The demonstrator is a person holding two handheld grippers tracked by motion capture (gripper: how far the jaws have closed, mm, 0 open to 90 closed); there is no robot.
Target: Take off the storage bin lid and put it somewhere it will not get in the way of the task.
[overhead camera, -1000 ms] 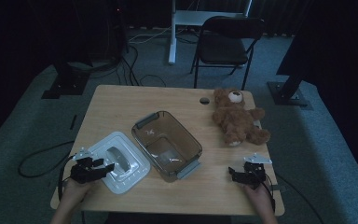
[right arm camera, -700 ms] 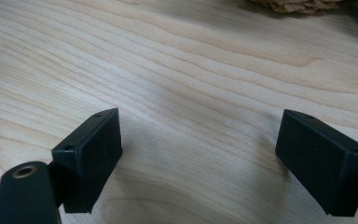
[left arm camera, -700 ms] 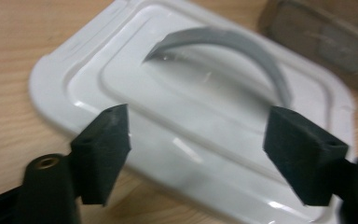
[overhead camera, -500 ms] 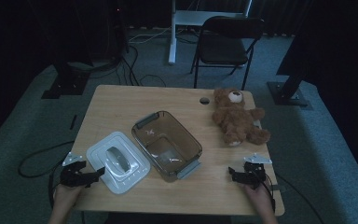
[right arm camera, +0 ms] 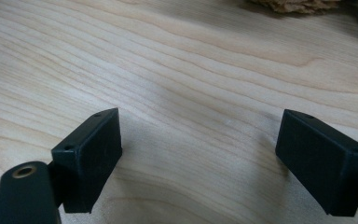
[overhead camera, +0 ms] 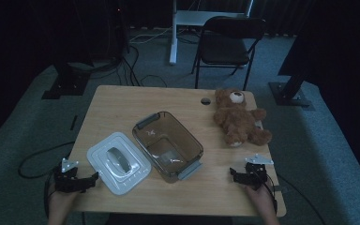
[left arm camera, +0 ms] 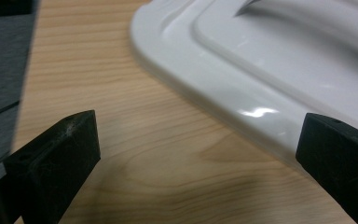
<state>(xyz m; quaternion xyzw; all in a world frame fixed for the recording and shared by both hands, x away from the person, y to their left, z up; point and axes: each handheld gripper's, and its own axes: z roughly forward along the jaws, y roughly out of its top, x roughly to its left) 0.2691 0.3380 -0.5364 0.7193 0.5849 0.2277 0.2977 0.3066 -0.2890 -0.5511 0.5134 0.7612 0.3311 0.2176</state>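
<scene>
A white lid [overhead camera: 118, 161] [left arm camera: 261, 60] with a grey handle lies flat on the wooden table [overhead camera: 122, 112], left of a clear tub [overhead camera: 168, 145] that stands open. My left gripper [overhead camera: 90, 179] [left arm camera: 196, 140] rests at the table's front left, just off the lid's near corner. Its jaws have just been opening and now stand wide, with bare wood between them and the lid's rim just beyond the right jaw. My right gripper [overhead camera: 236, 174] [right arm camera: 198, 144] is open over bare wood at the front right. A brown teddy bear [overhead camera: 239, 117] [right arm camera: 303, 4] lies beyond it.
A small round hole [overhead camera: 206, 101] sits in the tabletop near the bear's head. A folding chair [overhead camera: 227, 42] stands behind the table's far edge. Cables run over the carpet at the left. Bare wood stretches across the table's back left and along its front edge.
The left gripper has drawn back off the lid's left edge toward the table's front left corner and sunk a little, its jaws wider apart. The lid lies still. The right gripper has not moved.
</scene>
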